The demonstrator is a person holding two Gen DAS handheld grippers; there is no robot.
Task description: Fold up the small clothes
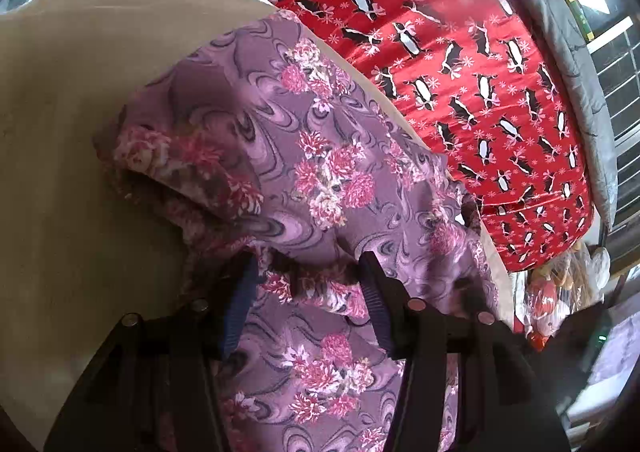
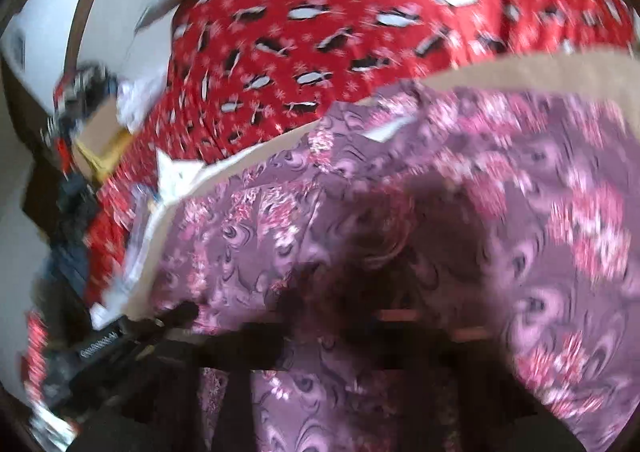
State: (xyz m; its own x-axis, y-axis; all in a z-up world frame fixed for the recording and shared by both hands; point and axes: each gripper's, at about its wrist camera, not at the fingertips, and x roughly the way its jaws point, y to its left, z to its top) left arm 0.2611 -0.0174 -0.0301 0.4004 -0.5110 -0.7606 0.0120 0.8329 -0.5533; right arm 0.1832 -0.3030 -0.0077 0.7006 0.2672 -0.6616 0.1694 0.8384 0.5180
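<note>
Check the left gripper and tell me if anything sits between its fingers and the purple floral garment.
Nothing visible does. The left gripper stands open right over the purple floral garment, a bunched fold of that cloth lying between its fingers. The garment rests on the tan surface, beside the red penguin-print cover.

One purple floral garment [image 1: 304, 171], one red penguin-print cover [image 1: 460, 51], one tan board [image 1: 80, 111].

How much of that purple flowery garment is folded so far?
One fold looks started: the purple floral garment lies partly doubled on the tan board. The left tool stands open over it; the right tool, hidden behind cloth, is shut. Squaring and further folds remain.
</note>
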